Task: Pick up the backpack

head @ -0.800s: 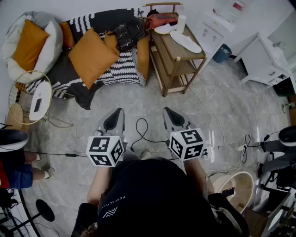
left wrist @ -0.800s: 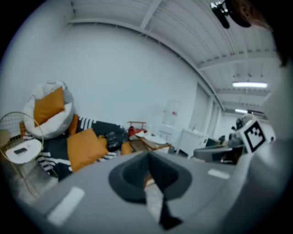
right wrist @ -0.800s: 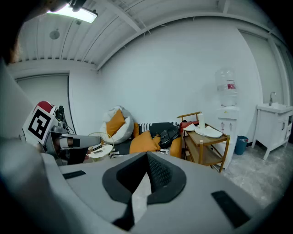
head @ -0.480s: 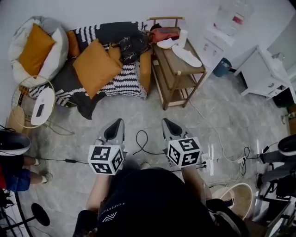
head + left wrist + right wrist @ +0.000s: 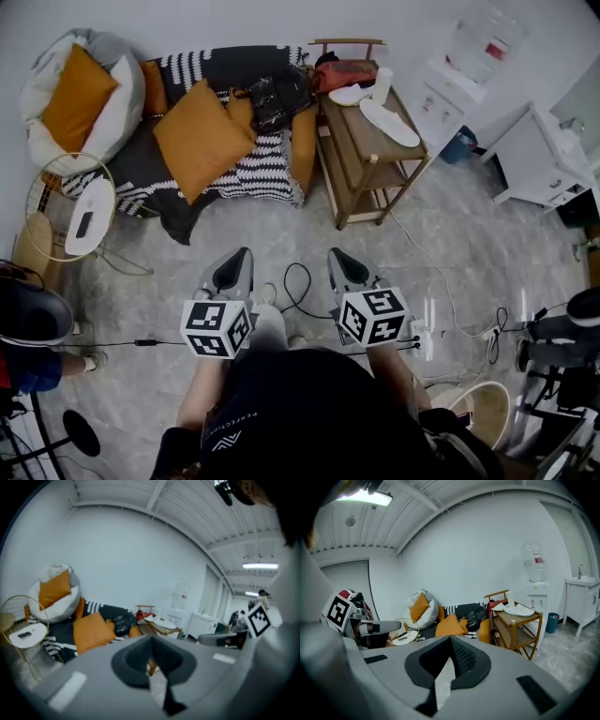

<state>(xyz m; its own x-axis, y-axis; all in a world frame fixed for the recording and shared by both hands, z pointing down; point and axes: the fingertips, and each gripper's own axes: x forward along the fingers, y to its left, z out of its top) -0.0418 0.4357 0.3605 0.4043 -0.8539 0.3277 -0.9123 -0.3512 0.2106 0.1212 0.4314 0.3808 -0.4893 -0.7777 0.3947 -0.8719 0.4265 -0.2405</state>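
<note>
The black backpack (image 5: 272, 94) lies on a sofa with a striped blanket, between orange cushions, far ahead of both grippers. It also shows in the left gripper view (image 5: 123, 623) and in the right gripper view (image 5: 476, 617). My left gripper (image 5: 239, 255) and my right gripper (image 5: 336, 253) are held side by side over the floor, pointing towards the sofa. Both are shut with nothing between the jaws (image 5: 151, 654) (image 5: 451, 657).
A wooden shelf cart (image 5: 375, 141) stands right of the sofa. A beanbag (image 5: 70, 94) and a round wire side table (image 5: 80, 211) are on the left. Cables (image 5: 300, 281) and a power strip (image 5: 427, 333) lie on the floor. Another person (image 5: 28, 328) is at the left edge.
The sofa and backpack have slid lower and to the right in the head view as the wearer steps towards them. Both grippers keep their pose and stay shut.
</note>
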